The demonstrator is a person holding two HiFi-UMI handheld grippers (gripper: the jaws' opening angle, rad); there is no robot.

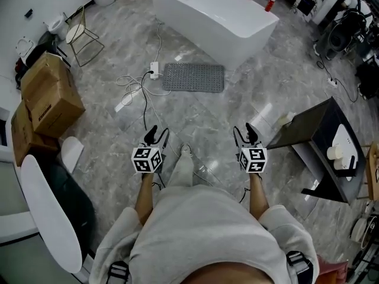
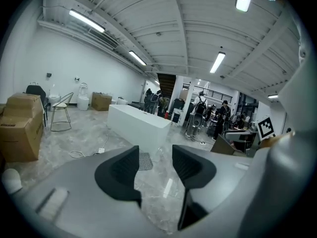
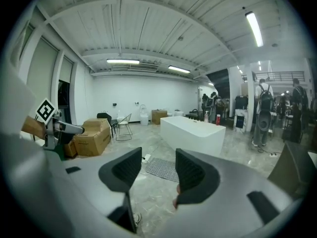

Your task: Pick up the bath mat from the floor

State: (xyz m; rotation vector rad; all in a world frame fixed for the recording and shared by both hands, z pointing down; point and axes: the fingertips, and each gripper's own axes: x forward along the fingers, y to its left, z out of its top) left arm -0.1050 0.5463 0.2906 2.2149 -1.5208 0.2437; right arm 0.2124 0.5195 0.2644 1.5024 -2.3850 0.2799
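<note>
The grey studded bath mat (image 1: pixel 193 77) lies flat on the marble floor beside the white bathtub (image 1: pixel 213 18), well ahead of both grippers. It shows small between the jaws in the left gripper view (image 2: pixel 145 160) and in the right gripper view (image 3: pixel 164 168). My left gripper (image 1: pixel 157 136) is held at waist height, jaws apart with nothing between them. My right gripper (image 1: pixel 245 134) is level with it, also open and empty. Both point toward the mat from a distance.
A white power strip with cables (image 1: pixel 154 70) lies just left of the mat. Cardboard boxes (image 1: pixel 49 93) and a wire chair (image 1: pixel 81 36) stand at the left. A dark table (image 1: pixel 321 142) is at the right. People stand in the far background (image 2: pixel 200 113).
</note>
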